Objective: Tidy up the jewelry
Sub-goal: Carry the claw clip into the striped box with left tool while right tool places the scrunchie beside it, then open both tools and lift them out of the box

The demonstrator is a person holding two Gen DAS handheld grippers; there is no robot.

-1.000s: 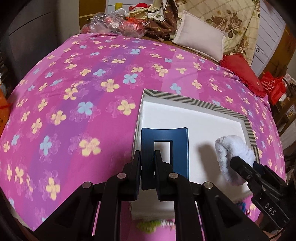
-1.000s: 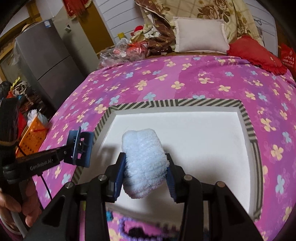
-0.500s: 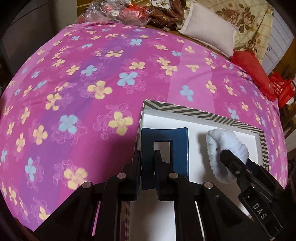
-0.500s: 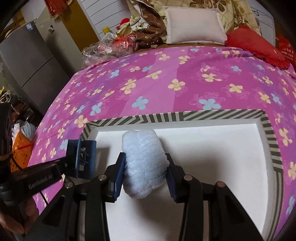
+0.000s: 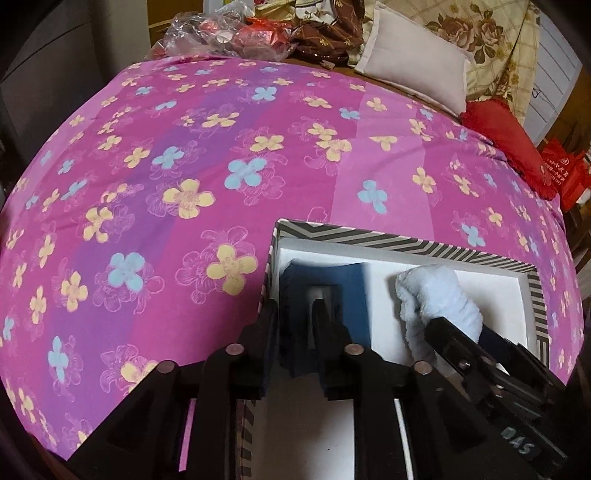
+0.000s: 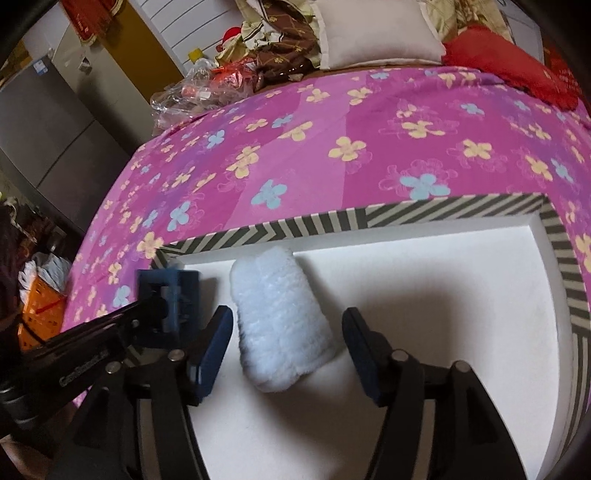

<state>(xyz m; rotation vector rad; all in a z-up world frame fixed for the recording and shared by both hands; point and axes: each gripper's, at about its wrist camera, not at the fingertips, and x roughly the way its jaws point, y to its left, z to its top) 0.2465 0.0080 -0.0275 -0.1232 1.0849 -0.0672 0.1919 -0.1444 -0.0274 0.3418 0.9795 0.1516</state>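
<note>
We are in a home bedroom. We see a bed (image 5: 221, 155) under a pink flowered sheet. A pillow (image 6: 376, 33) and rumpled bedding (image 5: 480, 33) lie at its head.

Clip (image 6: 170, 291) left of scrunchie (image 6: 280, 321), both in tray (image 6: 443, 216) (on bedspread (image 6: 332, 122)).

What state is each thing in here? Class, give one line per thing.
Box: open, lying flat on the bedspread.
Fluffy scrunchie: lying on the box floor, released.
Blue hair clip: gripped, inside the box.
Right gripper: open, jaws either side of the scrunchie.
Left gripper: shut on the clip.
</note>
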